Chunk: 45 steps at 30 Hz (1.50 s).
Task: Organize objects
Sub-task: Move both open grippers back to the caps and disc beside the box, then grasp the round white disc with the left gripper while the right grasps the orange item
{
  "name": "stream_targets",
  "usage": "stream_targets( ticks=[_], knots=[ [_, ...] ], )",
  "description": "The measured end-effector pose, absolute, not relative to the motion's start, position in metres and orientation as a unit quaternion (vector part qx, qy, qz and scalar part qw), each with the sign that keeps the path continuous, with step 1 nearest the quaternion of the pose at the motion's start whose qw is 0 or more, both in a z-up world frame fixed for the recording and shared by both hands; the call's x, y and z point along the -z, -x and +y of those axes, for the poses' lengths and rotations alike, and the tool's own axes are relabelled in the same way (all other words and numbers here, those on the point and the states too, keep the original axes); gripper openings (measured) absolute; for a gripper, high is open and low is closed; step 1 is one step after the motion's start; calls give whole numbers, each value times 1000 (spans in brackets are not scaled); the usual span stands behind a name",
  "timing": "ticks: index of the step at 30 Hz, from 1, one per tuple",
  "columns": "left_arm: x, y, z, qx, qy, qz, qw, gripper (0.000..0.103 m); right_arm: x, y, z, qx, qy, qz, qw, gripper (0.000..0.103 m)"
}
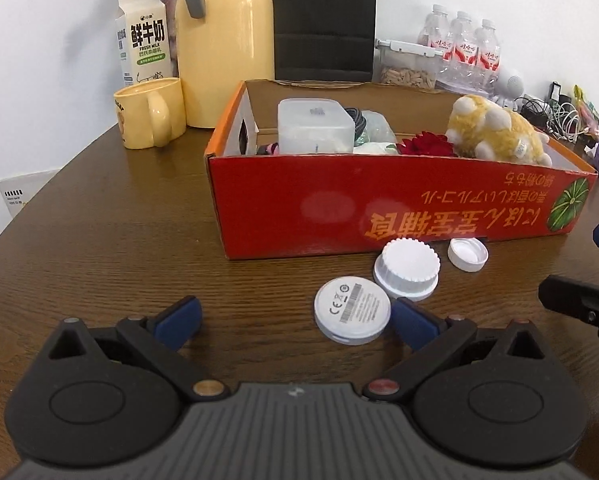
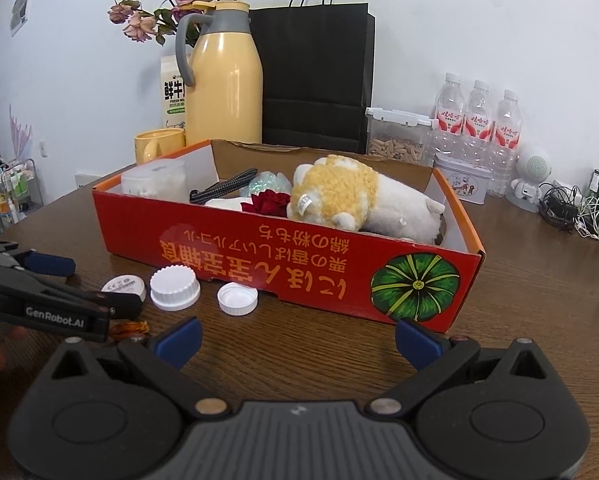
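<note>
Red box (image 1: 339, 208) already holds several items; three white lids (image 1: 406, 274) remain on the counter (image 1: 139, 240); both hand-held grippers (image 1: 295, 320) (image 2: 297, 338) gape wide, empty.

my left tongs (image 1: 295, 320): spread wide, empty, low over desk (image 1: 99, 240)
white disc (image 1: 352, 310): label up, just inside my right pad (image 1: 413, 322)
ridged cap (image 1: 406, 274): touching disc
small cap (image 1: 468, 253): by red box (image 1: 379, 208)
box: plush toy (image 1: 495, 130), plastic container (image 1: 314, 125)
</note>
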<state>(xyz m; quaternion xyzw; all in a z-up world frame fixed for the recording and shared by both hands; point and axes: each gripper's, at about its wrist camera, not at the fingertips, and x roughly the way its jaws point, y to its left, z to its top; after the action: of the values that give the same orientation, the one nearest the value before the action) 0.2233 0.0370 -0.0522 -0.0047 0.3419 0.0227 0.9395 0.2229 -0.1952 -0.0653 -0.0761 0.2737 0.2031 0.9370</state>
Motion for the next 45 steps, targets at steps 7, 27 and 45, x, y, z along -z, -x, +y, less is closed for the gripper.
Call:
stream_targets(
  ticks=[7, 27, 45],
  knots=[
    [52, -224, 36, -23, 4, 342, 939, 103, 66, -224, -195, -200, 77, 279, 936, 103],
    [52, -218, 34, -44, 9, 341, 939, 103, 70, -227, -195, -198, 74, 289, 934, 103],
    [45, -203, 30, -28, 7, 322, 946, 40, 73, -229, -194, -194, 78, 301, 930, 103]
  ],
)
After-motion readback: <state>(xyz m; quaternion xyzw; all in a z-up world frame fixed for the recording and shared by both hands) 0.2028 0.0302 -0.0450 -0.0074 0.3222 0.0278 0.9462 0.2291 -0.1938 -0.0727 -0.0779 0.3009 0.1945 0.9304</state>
